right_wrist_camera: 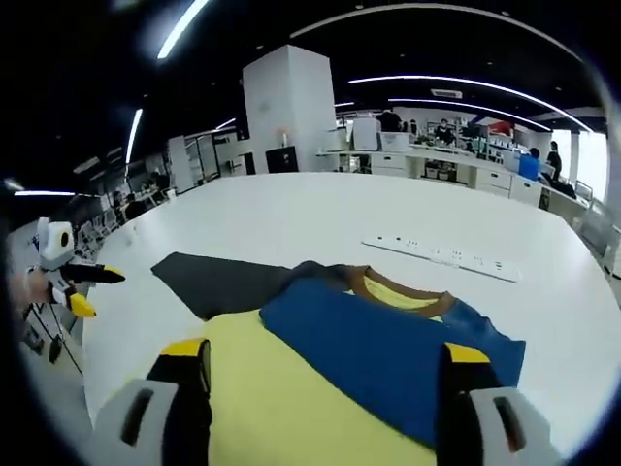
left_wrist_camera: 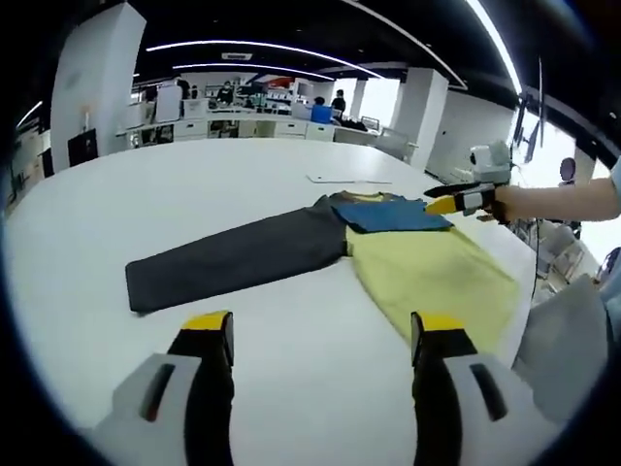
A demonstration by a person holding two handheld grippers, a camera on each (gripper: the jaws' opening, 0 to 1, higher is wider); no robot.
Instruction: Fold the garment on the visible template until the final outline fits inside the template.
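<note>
— What are your jaws doing?

— Both pairs stand wide apart and grip nothing. My left gripper (left_wrist_camera: 321,335) hangs over bare white bench (left_wrist_camera: 194,194), and my right gripper (right_wrist_camera: 325,359) hangs over the shirt (right_wrist_camera: 320,388) itself.

— Where is the shirt from each side?

— From the left gripper view the shirt (left_wrist_camera: 388,252) lies flat just beyond my jaws: the yellow body ahead and to the right, one dark grey sleeve (left_wrist_camera: 233,262) stretched away to the left, and a blue sleeve (left_wrist_camera: 393,216) folded across the chest. In the right gripper view the yellow body runs between my jaws, the blue sleeve (right_wrist_camera: 388,354) lies just ahead, and the brown collar (right_wrist_camera: 388,283) is beyond it.

— Anything farther out?

— A white power strip (right_wrist_camera: 441,256) lies on the bench past the collar. My right gripper (left_wrist_camera: 464,202) shows at the shirt's far edge in the left gripper view; my left gripper (right_wrist_camera: 82,291) shows off to the left in the right gripper view.
</note>
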